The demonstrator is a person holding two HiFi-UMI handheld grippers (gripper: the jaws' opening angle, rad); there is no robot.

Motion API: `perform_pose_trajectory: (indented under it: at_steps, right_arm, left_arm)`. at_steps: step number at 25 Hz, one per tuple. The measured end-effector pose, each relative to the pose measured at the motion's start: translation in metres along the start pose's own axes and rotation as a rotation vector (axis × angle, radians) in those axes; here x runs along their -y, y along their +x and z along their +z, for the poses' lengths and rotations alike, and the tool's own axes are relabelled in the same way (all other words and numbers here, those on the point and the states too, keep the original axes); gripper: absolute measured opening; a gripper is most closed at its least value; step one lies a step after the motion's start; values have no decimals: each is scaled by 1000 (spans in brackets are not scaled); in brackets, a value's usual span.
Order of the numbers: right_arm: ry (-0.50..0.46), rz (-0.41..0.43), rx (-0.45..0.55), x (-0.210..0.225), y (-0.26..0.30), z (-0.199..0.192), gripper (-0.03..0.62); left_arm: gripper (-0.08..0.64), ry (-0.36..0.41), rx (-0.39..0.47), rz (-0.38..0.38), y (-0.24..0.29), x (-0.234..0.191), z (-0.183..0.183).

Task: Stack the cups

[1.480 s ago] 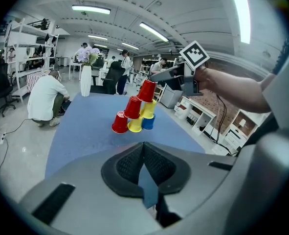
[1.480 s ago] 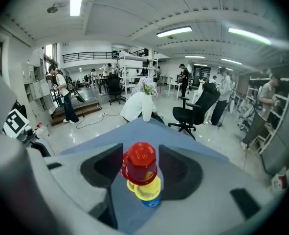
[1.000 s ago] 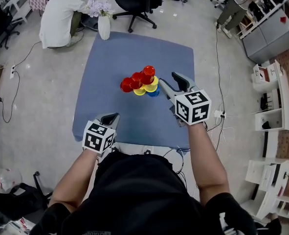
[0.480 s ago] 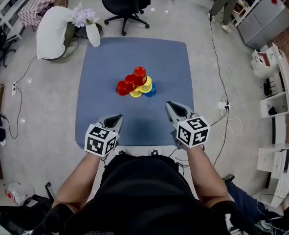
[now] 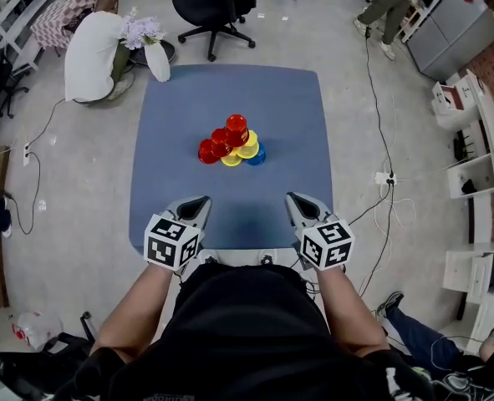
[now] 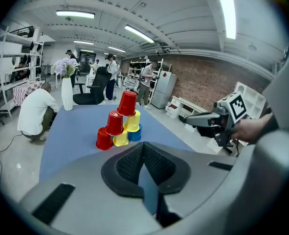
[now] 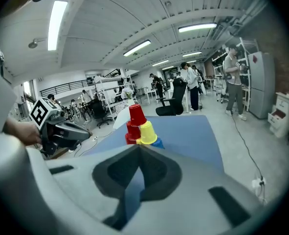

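Six cups (image 5: 232, 144), mouths down and axes upright, stand as a three-tier pyramid in the middle of the blue-topped table (image 5: 288, 98). The base row of red, yellow and blue runs across the table, a red and a yellow sit above it, and one red cup (image 5: 236, 126) crowns the top. Both grippers hang over the table's near edge and point toward the pyramid, which lies ahead and between them, well apart from either. The left gripper (image 5: 199, 203) is closed, pads together with nothing between them. The right gripper (image 5: 297, 201) has just been closing its jaws, which meet on nothing as well. Judged from the head view, the left gripper is slightly the nearer and faces the red end of the base row, while the right gripper faces the end with the blue cup (image 5: 257, 155). No loose cup shows on the table, so the stack appears finished. Any further reach would go forward over bare blue surface, with nothing in the way. By the far left corner are a white vase of flowers (image 5: 156, 57), a crouching person in a white top (image 5: 92, 44) and a black office chair (image 5: 213, 2), all clear of the work. A cable (image 5: 379, 98) runs along the floor to the right.
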State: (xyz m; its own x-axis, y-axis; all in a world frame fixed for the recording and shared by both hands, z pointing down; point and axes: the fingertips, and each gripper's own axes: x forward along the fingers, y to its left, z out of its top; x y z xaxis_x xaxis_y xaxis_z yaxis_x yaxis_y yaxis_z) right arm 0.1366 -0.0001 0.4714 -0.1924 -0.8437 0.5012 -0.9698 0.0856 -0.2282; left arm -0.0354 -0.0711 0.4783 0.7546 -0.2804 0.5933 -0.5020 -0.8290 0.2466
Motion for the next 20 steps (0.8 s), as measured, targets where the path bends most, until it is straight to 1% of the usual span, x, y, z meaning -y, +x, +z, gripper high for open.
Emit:
perform_pose_trajectory:
  at_steps: [6, 10, 20]
  right_arm:
    - [6, 0, -6, 2, -5, -12, 2]
    - [-13, -3, -26, 5, -2, -18, 2]
    - [-24, 10, -34, 2, 1, -15, 2]
  left_arm:
    - [5, -1, -1, 12, 1, 0, 1]
    - [5, 7, -1, 13, 3, 1, 2]
    - [5, 3, 7, 20, 1, 1, 5]
